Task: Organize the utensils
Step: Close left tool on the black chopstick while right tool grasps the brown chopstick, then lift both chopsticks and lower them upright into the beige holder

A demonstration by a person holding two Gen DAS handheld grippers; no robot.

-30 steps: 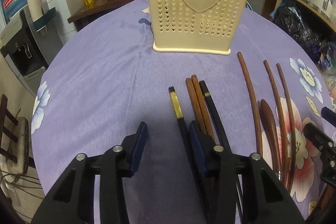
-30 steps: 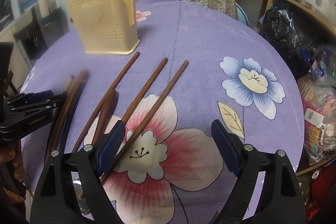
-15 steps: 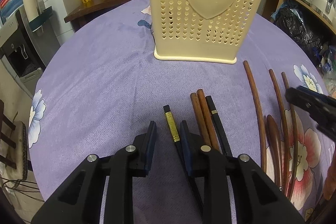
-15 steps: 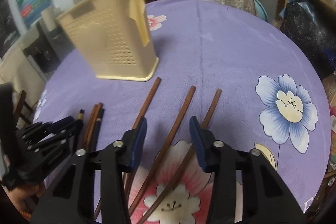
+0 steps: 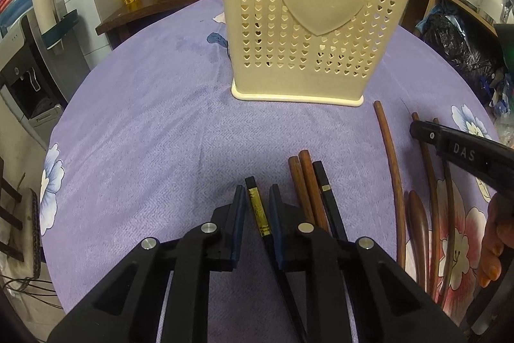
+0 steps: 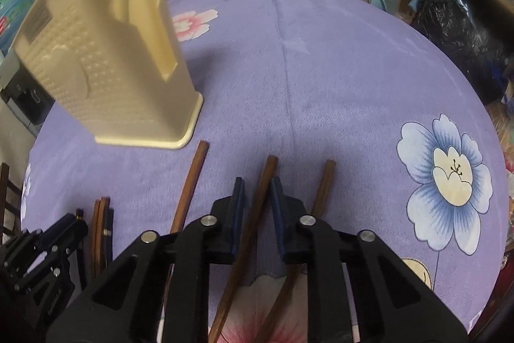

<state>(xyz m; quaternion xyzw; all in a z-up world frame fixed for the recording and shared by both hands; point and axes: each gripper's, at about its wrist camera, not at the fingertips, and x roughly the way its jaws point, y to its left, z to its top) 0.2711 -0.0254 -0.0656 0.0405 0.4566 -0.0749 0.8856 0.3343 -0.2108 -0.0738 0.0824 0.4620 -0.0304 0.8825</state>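
Now, left gripper [image 5: 257,198] fingers bracketing black chopstick [image 5: 257,208], right gripper [image 6: 258,198] fingers bracketing wooden handle [image 6: 261,192], contact unclear.

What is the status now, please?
Left gripper astride black chopstick, gap visible. Right gripper astride brown chopstick. Holder stands ahead, path clear.

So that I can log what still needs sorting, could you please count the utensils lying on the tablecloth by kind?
Black chopsticks: 2
Short brown chopsticks: 2
Long brown sticks: 3
Dark wooden spoon-shaped piece: 1
Total: 8
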